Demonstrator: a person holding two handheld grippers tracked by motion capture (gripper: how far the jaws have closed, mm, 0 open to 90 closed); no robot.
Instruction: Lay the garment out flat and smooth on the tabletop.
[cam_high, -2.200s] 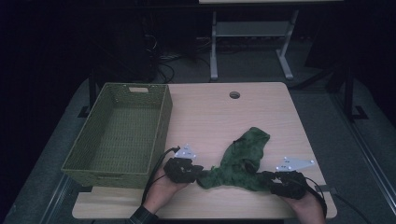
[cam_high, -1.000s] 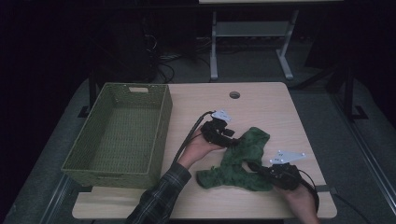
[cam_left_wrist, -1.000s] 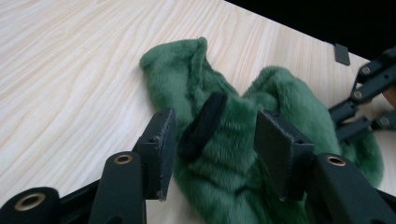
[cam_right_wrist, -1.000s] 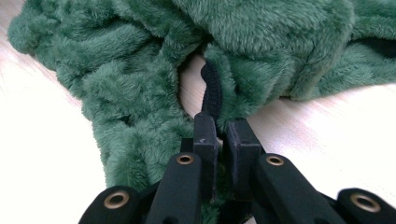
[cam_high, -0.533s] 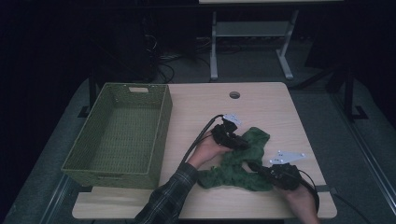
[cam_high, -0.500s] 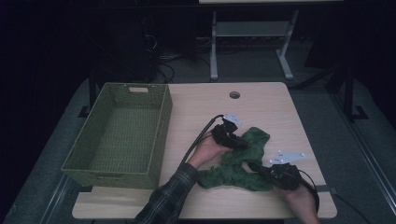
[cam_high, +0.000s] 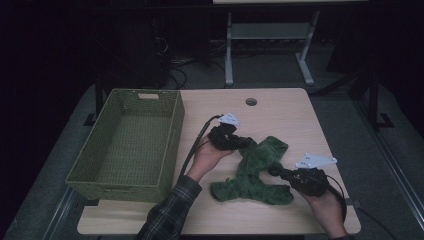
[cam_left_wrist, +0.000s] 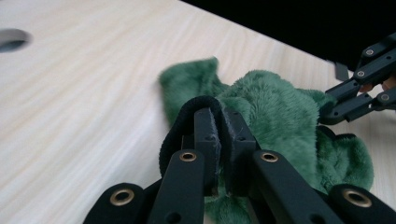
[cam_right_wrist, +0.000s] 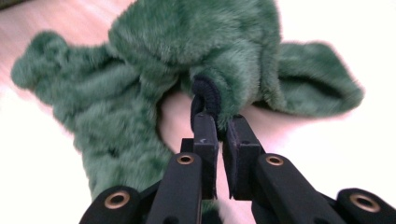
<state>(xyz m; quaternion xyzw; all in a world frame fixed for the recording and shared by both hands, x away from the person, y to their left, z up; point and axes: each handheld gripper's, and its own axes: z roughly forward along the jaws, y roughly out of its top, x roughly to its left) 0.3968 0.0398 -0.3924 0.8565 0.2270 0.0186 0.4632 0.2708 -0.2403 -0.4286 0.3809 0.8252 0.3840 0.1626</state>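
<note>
A green fuzzy garment (cam_high: 255, 167) with black cuffs lies crumpled on the wooden table (cam_high: 280, 115), right of the middle. My left gripper (cam_high: 245, 142) is at its far left part, shut on a black-edged cuff (cam_left_wrist: 177, 126) of the garment (cam_left_wrist: 275, 107); the jaws (cam_left_wrist: 218, 116) stand almost together. At the right side my right gripper (cam_high: 275, 171) is shut on another black cuff (cam_right_wrist: 205, 91) of the garment (cam_right_wrist: 187, 42), with the tips (cam_right_wrist: 219, 123) pinching its rim. The right gripper (cam_left_wrist: 327, 114) also appears beyond the fabric in the left gripper view.
An empty green woven basket (cam_high: 175, 135) stands on the left part of the table. A cable hole (cam_high: 251, 101) sits near the far edge. Bare wood lies beyond the garment and along the front edge. A metal stand (cam_high: 265, 30) is on the floor behind.
My left gripper left the garment's near-left end, travelled away from the person to its far part and shut on a cuff there. The right gripper stayed almost in place.
</note>
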